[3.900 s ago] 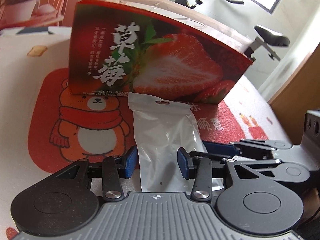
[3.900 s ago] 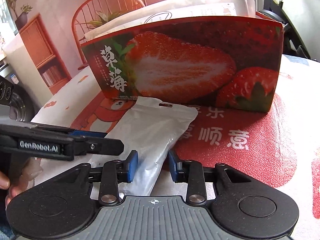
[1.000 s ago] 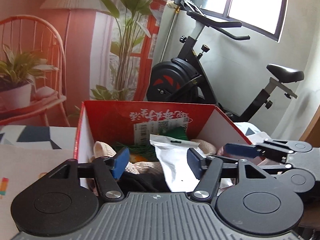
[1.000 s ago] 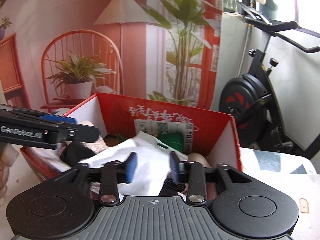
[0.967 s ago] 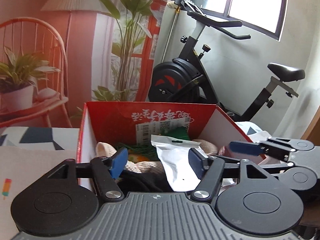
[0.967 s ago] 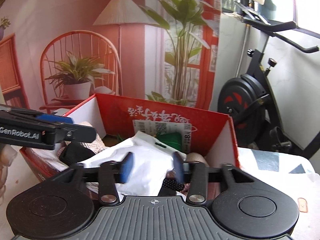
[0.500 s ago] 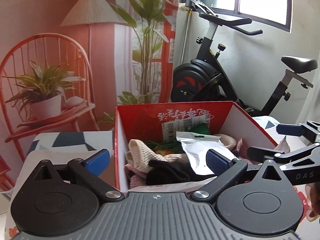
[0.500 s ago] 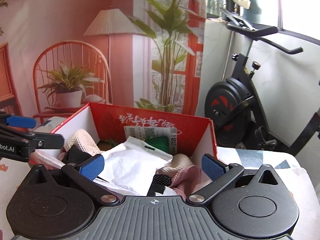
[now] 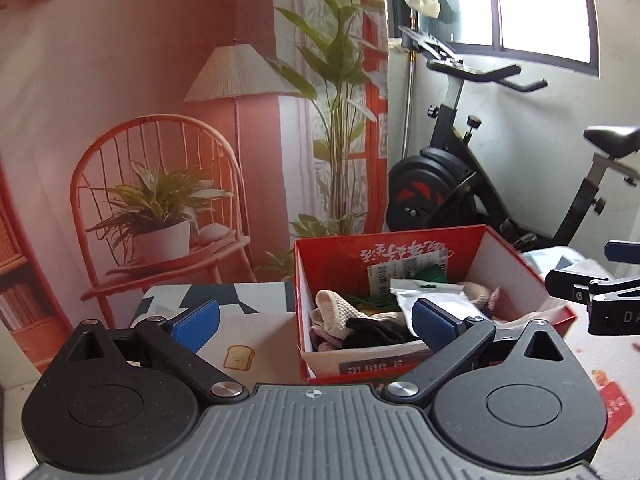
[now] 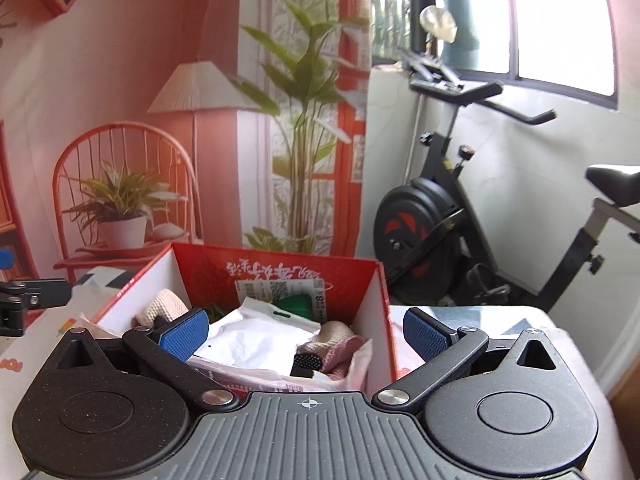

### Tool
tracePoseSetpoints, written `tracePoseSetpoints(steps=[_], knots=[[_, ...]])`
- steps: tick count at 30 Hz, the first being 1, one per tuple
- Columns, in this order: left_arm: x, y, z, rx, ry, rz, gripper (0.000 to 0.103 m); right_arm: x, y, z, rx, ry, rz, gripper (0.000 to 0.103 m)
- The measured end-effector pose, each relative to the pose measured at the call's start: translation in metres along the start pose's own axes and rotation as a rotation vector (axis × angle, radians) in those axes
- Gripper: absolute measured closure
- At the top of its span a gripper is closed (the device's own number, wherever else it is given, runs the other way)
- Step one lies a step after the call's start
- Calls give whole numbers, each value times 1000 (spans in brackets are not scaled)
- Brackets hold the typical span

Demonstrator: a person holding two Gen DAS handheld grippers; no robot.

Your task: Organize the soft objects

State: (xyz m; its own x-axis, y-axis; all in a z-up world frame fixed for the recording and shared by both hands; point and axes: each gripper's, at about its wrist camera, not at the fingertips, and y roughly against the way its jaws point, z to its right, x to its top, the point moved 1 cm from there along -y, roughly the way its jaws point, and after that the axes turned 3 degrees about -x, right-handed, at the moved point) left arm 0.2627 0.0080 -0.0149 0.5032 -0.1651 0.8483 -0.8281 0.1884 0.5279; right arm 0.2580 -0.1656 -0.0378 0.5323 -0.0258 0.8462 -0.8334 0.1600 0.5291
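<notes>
The red strawberry box (image 9: 404, 248) (image 10: 280, 268) stands open on the table. Inside lie the silver-white plastic pouch (image 9: 432, 294) (image 10: 260, 336), a cream knitted cloth (image 9: 332, 308) (image 10: 166, 306), a black sock (image 9: 376, 330), pink cloth (image 10: 336, 350) and something green (image 10: 294, 304). My left gripper (image 9: 316, 320) is open and empty, in front of the box's left corner. My right gripper (image 10: 306, 332) is open and empty, just in front of and above the box. The right gripper's tip shows at the right edge of the left wrist view (image 9: 592, 284).
The table wears a white cloth with cartoon prints (image 9: 240, 354). An exercise bike (image 10: 440, 216) stands behind the table on the right. A printed backdrop with chair, lamp and plants (image 9: 168, 208) hangs behind. The left gripper's tip shows at the left edge of the right wrist view (image 10: 28, 296).
Both grippers have opened wide, let go of the pouch, and drawn back and up from the box. The pouch now lies inside the box.
</notes>
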Motion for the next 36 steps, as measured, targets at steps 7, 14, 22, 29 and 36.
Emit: tracePoseSetpoints(steps=[7, 14, 22, 29, 36], knots=[[5, 75, -1, 38, 7, 62, 0, 16, 75, 1, -5, -15, 48, 0], [5, 157, -1, 71, 44, 119, 0, 20, 163, 4, 14, -52, 116, 0], [-5, 241, 8, 130, 22, 190, 0, 12, 254, -3, -25, -20, 197, 0], [-9, 279, 14, 145, 29, 244, 0, 3, 291, 6, -7, -53, 213, 0], [-12, 278, 18, 143, 32, 240, 0, 1, 296, 15, -42, -66, 209, 0]])
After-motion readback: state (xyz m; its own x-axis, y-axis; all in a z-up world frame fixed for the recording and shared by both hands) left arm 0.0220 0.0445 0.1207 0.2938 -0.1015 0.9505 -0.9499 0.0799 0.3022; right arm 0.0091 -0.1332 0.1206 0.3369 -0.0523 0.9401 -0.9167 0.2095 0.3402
